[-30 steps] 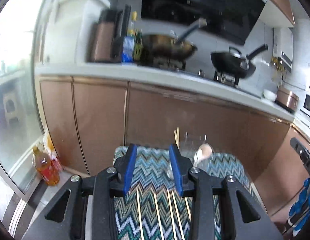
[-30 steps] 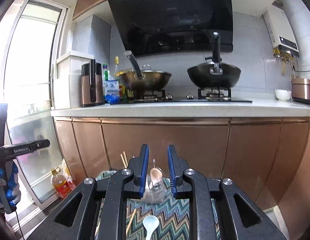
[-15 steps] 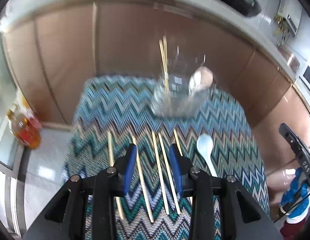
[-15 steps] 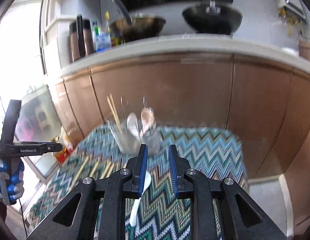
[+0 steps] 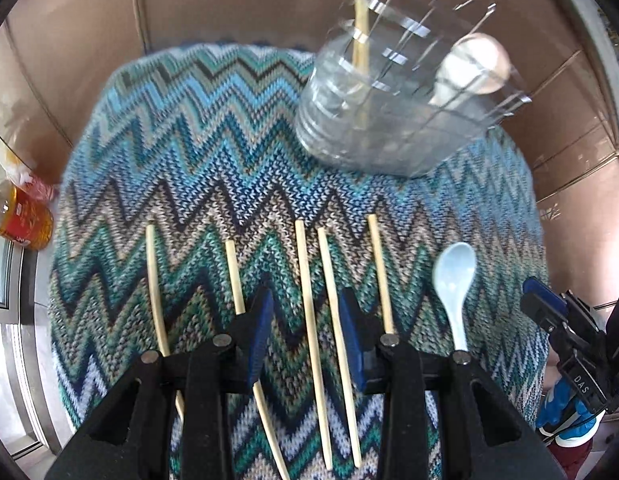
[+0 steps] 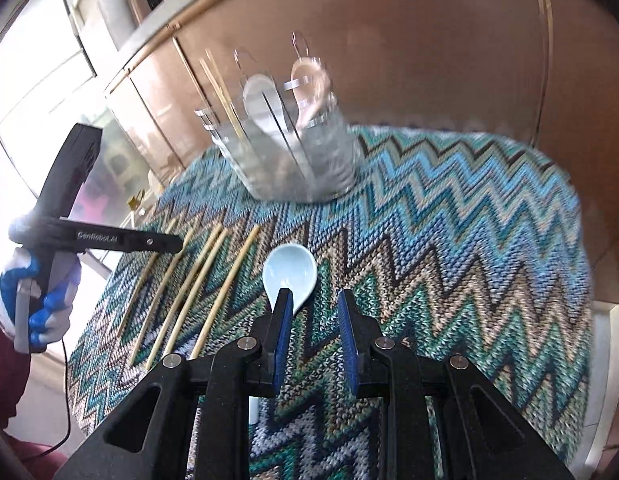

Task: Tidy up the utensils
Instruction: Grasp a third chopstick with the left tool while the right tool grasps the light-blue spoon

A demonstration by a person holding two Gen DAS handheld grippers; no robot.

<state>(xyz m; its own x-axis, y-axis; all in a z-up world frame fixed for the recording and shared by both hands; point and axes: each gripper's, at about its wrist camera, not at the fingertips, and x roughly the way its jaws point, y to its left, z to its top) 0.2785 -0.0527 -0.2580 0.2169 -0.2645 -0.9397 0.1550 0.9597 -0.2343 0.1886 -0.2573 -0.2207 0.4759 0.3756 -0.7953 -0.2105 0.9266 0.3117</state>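
Five loose chopsticks (image 5: 309, 320) and a pale spoon (image 5: 453, 280) are spread mid-frame; the left gripper (image 5: 305, 316) and right gripper (image 6: 314, 320) are held released, angled downward, grasping nothing.

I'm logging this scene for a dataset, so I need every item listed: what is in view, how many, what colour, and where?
chopsticks: five loose, pale wood, side by side on the cloth.
spoon: one loose, pale blue, on the cloth right of the chopsticks.
holder: one, clear, divided, at the cloth's far end; it holds chopsticks, a white spoon and a beige spoon.
cloth: one, blue-green zigzag knit, covers the table.
cabinets: copper-brown, behind the table.
bottle: one, amber with red label, on the floor at left.
left gripper: black, blue pads, open over two chopsticks.
right gripper: black, blue pads, open, empty, beside the blue spoon.
gloved hand: blue-white, holds the left gripper's handle.
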